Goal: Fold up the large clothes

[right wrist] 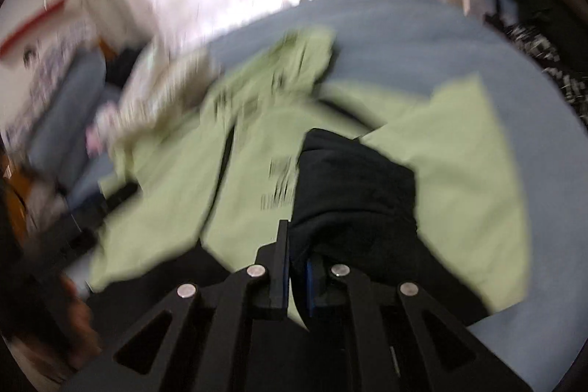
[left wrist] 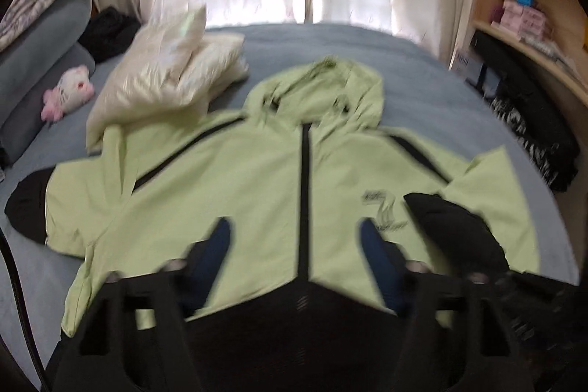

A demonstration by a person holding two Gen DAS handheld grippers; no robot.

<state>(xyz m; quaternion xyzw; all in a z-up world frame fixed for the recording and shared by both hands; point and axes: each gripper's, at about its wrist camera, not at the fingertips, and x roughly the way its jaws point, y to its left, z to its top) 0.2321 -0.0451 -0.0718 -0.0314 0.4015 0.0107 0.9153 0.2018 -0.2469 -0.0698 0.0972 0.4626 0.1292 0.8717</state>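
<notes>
Right wrist view is smeared pretty bad. The far-left stuff is just streaks, so I can't tell what the pale lump next to the green jacket is. The print on the jacket's chest is unreadable in both views.

The black cuff covers the right gripper fingertips, so how much fabric is between them is hidden. In the left wrist view the jacket's near hem goes under the left gripper body and out of sight. The shelf on the right is cut off by the lens edge, and the boxes on it are too small to read. The dark pile below it is anybody's guess.
</notes>
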